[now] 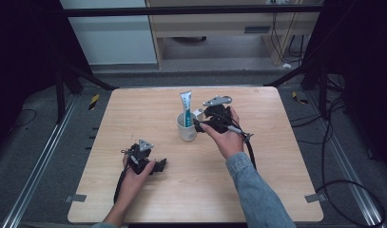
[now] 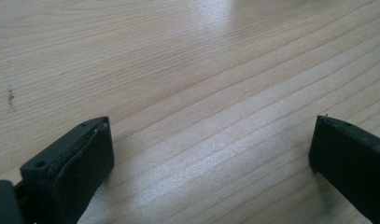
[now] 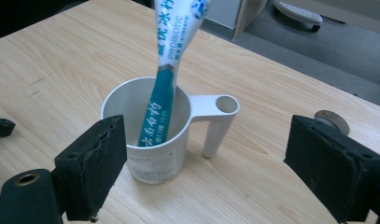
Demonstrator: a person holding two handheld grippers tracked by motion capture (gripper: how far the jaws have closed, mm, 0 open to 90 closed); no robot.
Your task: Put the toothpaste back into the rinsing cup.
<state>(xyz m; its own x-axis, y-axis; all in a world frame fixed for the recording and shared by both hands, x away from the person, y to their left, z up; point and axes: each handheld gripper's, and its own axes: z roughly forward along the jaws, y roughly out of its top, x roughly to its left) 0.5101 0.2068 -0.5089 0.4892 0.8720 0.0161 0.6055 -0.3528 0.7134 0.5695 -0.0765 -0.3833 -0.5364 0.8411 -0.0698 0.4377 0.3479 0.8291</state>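
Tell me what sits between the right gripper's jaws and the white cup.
Nothing: in the right gripper view, bare wooden table separates the open right gripper from the cup, which holds a toothpaste tube.

"PROBIOTIC" on toothpaste tube, Chinese characters unclear

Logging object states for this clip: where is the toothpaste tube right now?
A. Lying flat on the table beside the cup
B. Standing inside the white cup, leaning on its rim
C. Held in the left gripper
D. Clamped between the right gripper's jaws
B. The toothpaste tube stands in the white cup with its top sticking out above the rim, while the right gripper sits open in front of the cup, holding nothing.
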